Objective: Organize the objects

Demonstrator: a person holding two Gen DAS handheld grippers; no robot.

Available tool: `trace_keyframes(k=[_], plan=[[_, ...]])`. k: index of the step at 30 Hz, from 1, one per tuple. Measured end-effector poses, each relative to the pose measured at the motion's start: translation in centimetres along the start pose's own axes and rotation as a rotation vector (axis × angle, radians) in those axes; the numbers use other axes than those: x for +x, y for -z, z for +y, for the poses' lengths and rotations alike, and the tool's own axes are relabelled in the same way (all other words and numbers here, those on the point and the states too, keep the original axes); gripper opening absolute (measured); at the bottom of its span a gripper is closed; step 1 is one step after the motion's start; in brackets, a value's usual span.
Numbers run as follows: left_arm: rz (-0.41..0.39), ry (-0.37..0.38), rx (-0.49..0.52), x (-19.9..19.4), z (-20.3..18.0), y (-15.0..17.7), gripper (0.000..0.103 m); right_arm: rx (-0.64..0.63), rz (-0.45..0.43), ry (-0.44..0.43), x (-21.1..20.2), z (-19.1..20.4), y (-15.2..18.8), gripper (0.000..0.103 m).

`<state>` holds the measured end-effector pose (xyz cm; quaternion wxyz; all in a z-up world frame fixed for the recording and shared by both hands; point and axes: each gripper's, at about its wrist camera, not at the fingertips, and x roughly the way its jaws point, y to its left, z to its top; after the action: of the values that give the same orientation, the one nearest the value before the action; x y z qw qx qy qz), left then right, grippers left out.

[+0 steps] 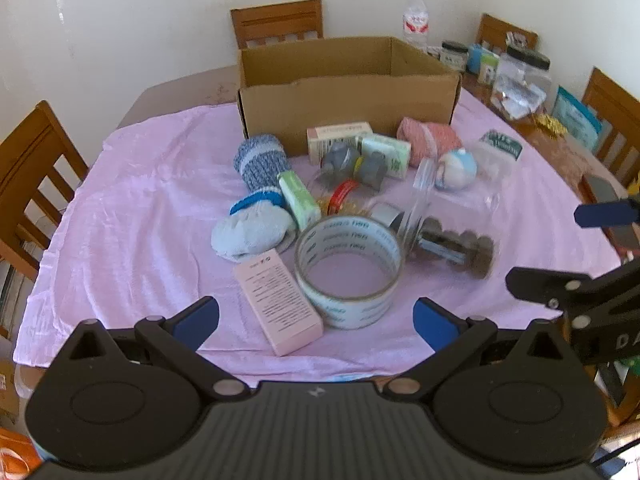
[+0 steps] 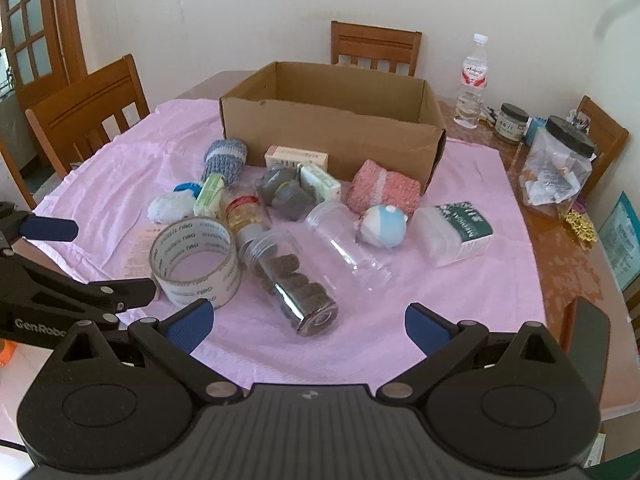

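Both hand-held grippers, left (image 1: 316, 320) and right (image 2: 306, 324), released; pink box (image 2: 134, 254) half hidden behind tape roll (image 2: 196, 260).

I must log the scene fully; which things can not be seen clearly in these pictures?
- Cardboard box floor: both views, hidden by its near wall.
- Pink carton: right wrist view, mostly behind the tape roll.
- Print on the small boxes: too small to read.
- Right tongs: left wrist view, cut by the edge.
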<state>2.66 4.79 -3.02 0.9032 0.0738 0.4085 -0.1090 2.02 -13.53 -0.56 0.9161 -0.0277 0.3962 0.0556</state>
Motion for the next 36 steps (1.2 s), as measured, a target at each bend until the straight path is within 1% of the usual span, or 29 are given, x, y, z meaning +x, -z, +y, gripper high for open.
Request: trace_keyframes(k=[6, 9, 12, 19, 27, 31, 36], plan=[[0.02, 0.056, 0.105, 1.2, 1.8, 0.6, 0.102, 0.012, 0.011, -0.016, 0.8, 0.8, 0.4, 0.103], [0.018, 0.087, 0.193, 1.9, 2.5, 0.9, 0.102, 0.016, 0.021, -0.028, 1.1, 0.9, 0.6, 0.103], [0.022, 0.089, 0.272, 2.8, 3.2, 1.0, 0.102, 0.016, 0.027, -0.04, 1.6, 1.2, 0.7, 0.103], [0.051, 0.119, 0.37, 5.3, 4.9, 0.8, 0.102, 0.013, 0.055, -0.067, 2.8, 2.4, 0.8, 0.103], [0.038, 0.177, 0.515, 7.7, 5.1, 0.5, 0.102, 0.013, 0.087, -0.061, 4.0, 3.7, 0.7, 0.103], [0.032, 0.225, 0.558, 8.5, 4.9, 0.3, 0.099, 0.021, 0.095, -0.056, 4.1, 4.1, 0.8, 0.103], [0.029, 0.311, 0.563, 9.2, 5.0, -0.2, 0.095, 0.033, 0.099, -0.048, 4.1, 4.3, 0.7, 0.103]])
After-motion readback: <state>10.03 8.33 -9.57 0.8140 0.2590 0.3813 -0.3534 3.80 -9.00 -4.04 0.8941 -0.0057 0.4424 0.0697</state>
